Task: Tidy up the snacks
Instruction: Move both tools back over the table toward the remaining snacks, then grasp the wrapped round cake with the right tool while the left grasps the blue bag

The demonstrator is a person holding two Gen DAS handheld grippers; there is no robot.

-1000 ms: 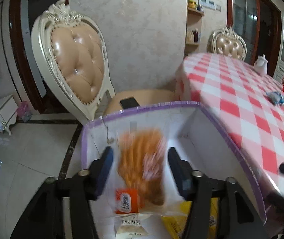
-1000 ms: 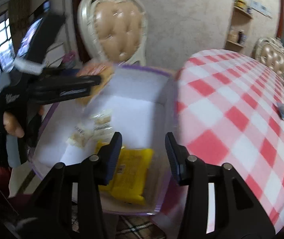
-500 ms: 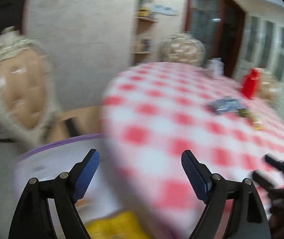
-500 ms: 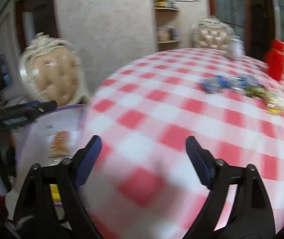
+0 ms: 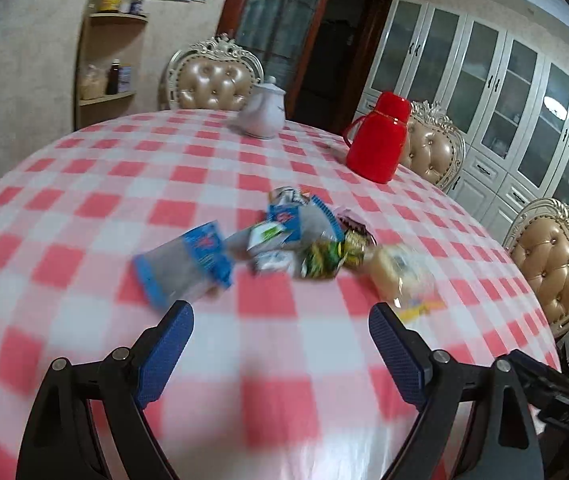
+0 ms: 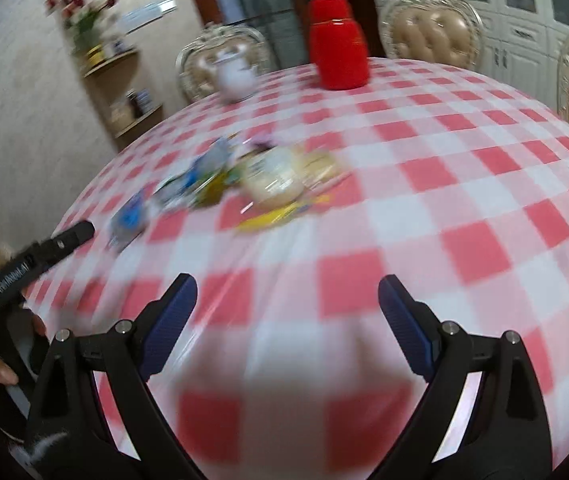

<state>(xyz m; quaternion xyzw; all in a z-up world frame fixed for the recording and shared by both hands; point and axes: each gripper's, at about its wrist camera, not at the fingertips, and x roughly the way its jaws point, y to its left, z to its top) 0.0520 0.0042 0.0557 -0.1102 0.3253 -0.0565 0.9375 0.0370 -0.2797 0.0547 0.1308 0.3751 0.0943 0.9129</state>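
Snacks [image 5: 284,244] heaped mid-desk, blurred, at about 12 o'clock ahead of left tongs [image 5: 280,320]; blue packet [image 5: 182,260] at 9 o'clock end, pale bread pack [image 5: 398,272] at 3 o'clock end. Left tongs spread, just opened further, nothing between. Right tongs [image 6: 287,294] spread too, empty, above checkered desk [image 6: 464,200]. Red flask [image 5: 378,140] beyond.

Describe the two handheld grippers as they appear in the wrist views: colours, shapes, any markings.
The left gripper and the right gripper look alike: black angular arms with silver round bolts, each ending in a dark blue textured pad. Seen from the right wrist view, the left gripper's black side bar carries pale lettering, too blurred to read. No cables or sleeves are clearly visible.
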